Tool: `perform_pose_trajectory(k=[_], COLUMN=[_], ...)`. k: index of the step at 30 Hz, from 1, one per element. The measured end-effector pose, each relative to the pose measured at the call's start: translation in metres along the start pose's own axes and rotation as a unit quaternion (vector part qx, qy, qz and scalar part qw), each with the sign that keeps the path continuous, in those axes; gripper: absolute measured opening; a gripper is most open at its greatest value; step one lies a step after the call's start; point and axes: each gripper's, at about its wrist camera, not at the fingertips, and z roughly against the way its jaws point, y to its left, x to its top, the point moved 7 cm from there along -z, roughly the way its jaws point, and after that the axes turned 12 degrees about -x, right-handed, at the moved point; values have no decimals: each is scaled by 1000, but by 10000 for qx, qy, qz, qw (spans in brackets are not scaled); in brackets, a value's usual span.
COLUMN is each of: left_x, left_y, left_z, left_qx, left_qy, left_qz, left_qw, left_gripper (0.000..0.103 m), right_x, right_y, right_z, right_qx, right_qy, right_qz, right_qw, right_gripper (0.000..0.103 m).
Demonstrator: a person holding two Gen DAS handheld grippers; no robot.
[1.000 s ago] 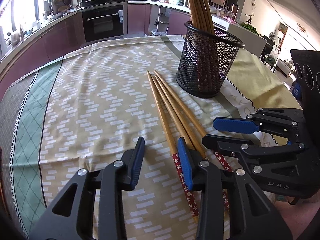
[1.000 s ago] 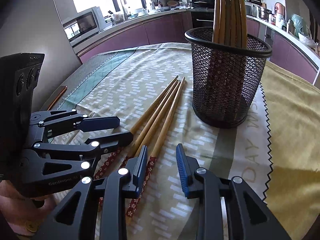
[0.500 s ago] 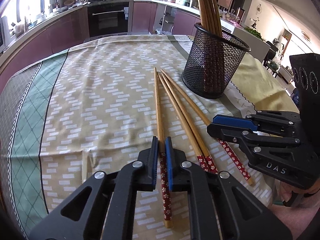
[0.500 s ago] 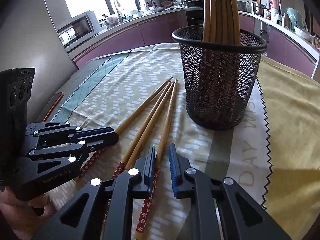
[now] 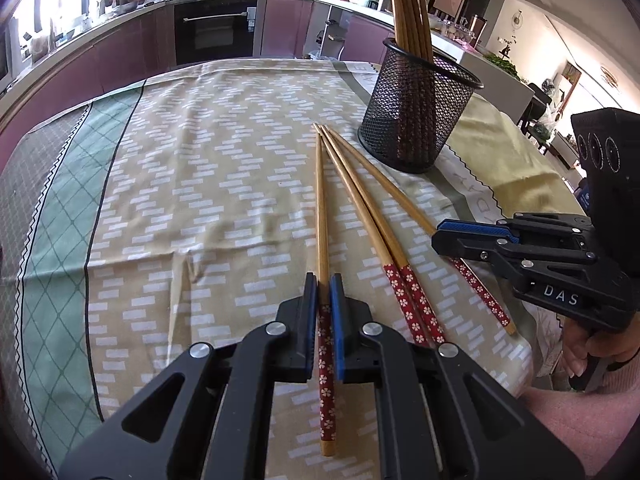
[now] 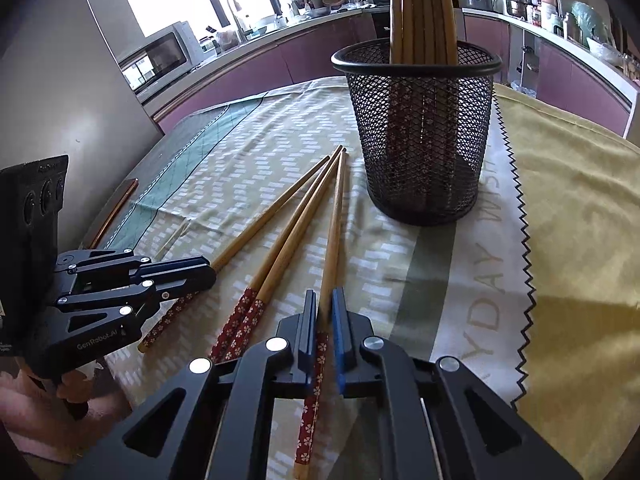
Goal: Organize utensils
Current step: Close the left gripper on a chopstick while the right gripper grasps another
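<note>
The left gripper [image 5: 324, 300] sat low in the centre of the left wrist view, its fingers [image 5: 309, 320] pinching one chopstick [image 5: 322, 216] near its red flowered end. That chopstick ran straight up the frame across the patterned tablecloth [image 5: 200, 184] on the desk.

The right gripper [image 6: 325, 312] occupied the same lower-centre spot in the right wrist view, its fingers [image 6: 339, 332] pinching another chopstick [image 6: 334, 236]. In the left wrist view the right gripper [image 5: 440, 236] appeared at the right edge.

Two more chopsticks [image 5: 368, 220] lay touching side by side between the held ones, all four tips converging near the base of the mesh holder [image 5: 416, 120]. The holder stood upright in the upper right of the left wrist view, with a bundle of chopsticks [image 5: 408, 12] standing in it.
</note>
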Motion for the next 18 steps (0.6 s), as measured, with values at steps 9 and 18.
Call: perform_pose_trajectory(k=[9, 18], left_x=[25, 46], left_y=[0, 3], left_z=[-11, -36], left_qx=[250, 530], left_qy=[-46, 53], left_qz=[-305, -577], left_qw=[9992, 9969], left_gripper=[22, 20], right_x=[14, 31], right_y=[-1, 4], right_z=[-8, -25], right_qx=[-344, -551], right_qy=[-144, -213], right_qz=[228, 475], right_qw=[9990, 9971], right_gripper=[20, 20])
